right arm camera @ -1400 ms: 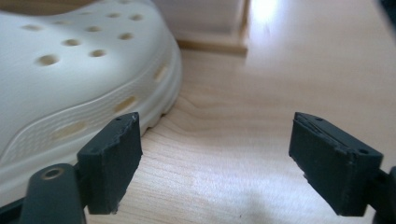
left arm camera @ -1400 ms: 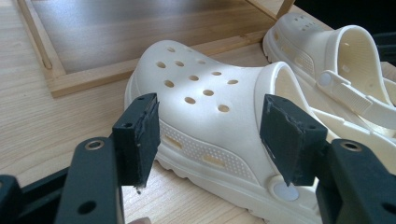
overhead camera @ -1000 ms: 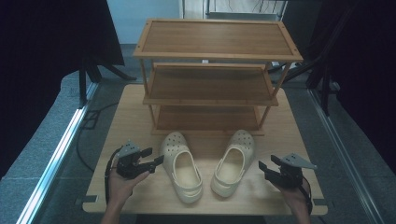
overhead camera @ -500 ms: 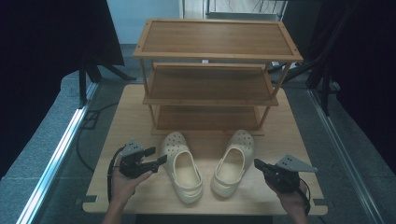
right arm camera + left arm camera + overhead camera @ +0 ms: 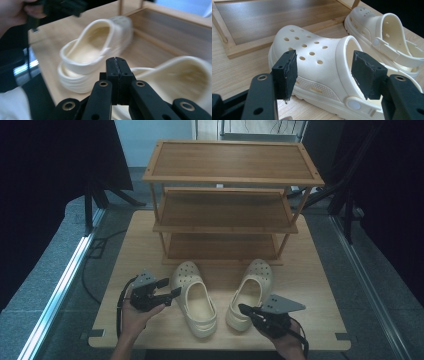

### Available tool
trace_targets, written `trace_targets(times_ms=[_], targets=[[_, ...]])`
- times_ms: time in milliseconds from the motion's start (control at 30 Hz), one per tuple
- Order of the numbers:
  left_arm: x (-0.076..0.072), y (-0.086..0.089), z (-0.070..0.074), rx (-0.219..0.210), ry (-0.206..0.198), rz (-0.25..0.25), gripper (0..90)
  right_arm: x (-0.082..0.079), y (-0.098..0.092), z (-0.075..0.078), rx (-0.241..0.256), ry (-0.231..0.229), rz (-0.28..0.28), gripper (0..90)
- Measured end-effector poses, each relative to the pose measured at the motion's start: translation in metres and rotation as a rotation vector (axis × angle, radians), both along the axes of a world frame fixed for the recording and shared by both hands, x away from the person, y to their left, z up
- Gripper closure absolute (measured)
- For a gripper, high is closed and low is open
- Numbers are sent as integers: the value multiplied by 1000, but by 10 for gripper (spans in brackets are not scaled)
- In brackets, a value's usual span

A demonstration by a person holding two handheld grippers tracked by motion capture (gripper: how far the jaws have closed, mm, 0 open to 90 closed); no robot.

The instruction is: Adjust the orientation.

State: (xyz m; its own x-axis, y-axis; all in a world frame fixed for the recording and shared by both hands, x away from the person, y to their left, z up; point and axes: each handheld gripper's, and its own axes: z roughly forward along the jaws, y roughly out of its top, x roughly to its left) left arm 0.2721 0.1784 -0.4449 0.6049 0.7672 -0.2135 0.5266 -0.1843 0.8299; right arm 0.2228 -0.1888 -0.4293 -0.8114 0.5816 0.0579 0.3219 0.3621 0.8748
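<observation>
Since the earlier frame the right hand-held gripper (image 5: 246, 309) has been sliding in toward the heel of the right clog (image 5: 251, 292), jaws pressed shut on nothing. The left hand-held gripper (image 5: 171, 287), jaws spread wide, is lining up beside the left clog (image 5: 194, 297), likely to grasp its sidewall. Both clogs are lying on the counter (image 5: 320, 320) before the shoe rack (image 5: 227, 227), whose bottom shelf is offering open room.

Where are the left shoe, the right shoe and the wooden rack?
left shoe (image 5: 194, 296), high view, on its insole.
right shoe (image 5: 260, 272), high view, on its perforated toe.
wooden rack (image 5: 232, 161), high view, on its top shelf.
</observation>
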Motion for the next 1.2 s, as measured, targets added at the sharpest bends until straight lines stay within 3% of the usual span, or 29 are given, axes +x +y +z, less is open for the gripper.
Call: trace_targets(times_ms=[267, 667, 800, 1200], targets=[[0, -1, 0, -8, -3, 3, 381, -6, 33, -16, -67, 22, 63, 897], [-1, 5, 2, -19, -14, 27, 382, -11, 51, -40, -185, 37, 62, 897], [-3, 8, 6, -29, -25, 34, 382, -14, 63, -50, -249, 35, 67, 897], [-3, 9, 6, -31, -26, 35, 382, -12, 64, -56, -271, 47, 45, 896]])
